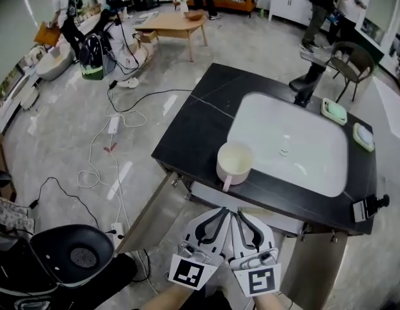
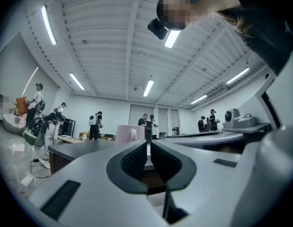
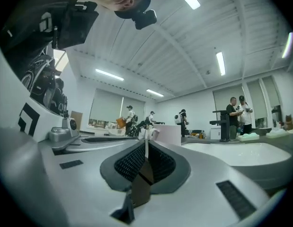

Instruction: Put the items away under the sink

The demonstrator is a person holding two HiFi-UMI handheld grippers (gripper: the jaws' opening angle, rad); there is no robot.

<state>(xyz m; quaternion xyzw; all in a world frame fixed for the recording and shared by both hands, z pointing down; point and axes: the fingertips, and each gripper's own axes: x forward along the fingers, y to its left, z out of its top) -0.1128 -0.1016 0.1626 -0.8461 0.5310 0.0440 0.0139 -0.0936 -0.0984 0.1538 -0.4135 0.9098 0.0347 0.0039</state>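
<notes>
Two grippers are hovering side by side in the head view, the left gripper (image 1: 218,217) and the right gripper (image 1: 242,217), before the open cabinet door (image 1: 151,215) under the sink (image 1: 316,166). A white mug (image 1: 234,161) is standing at the black countertop's (image 1: 200,121) near edge, likely the next item to stow.

Left gripper view: the jaws are pressing together, empty, pointing level at the mug, apparently lining up on it.

Right gripper view: likewise clenched on nothing. Nothing is blocking the approach; soap dishes (image 1: 333,112) are sitting well apart.
</notes>
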